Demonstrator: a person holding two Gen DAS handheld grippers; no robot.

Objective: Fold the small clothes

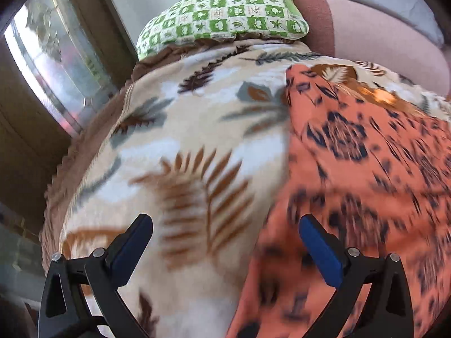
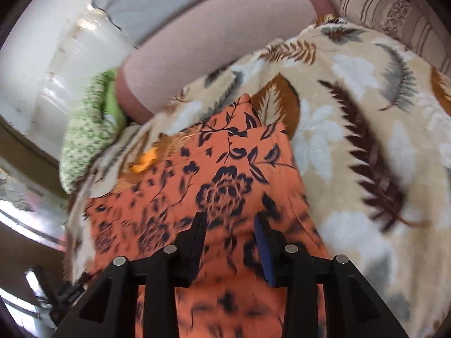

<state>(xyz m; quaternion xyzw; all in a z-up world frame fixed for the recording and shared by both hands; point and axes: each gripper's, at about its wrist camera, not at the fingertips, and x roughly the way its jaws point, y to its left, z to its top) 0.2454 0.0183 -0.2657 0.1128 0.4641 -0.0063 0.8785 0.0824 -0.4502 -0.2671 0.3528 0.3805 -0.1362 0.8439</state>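
An orange garment [image 1: 352, 155] with a dark flower print lies spread on a cream leaf-print blanket [image 1: 183, 112]. In the right wrist view the garment [image 2: 225, 174] shows a folded far edge with two layers. My left gripper [image 1: 225, 221] is wide open and hovers over the garment's left edge, one finger over the blanket, the other over the cloth. My right gripper [image 2: 230, 217] hangs above the middle of the garment. Its jaws stand apart and nothing is pinched between them.
A green checked pillow [image 1: 225, 11] and a pink cushion [image 1: 366, 36] lie at the blanket's far end. A striped pillow [image 2: 394, 14] sits at the far right. A window [image 1: 50, 64] runs along the left, beyond the blanket's brown fringed edge [image 1: 70, 163].
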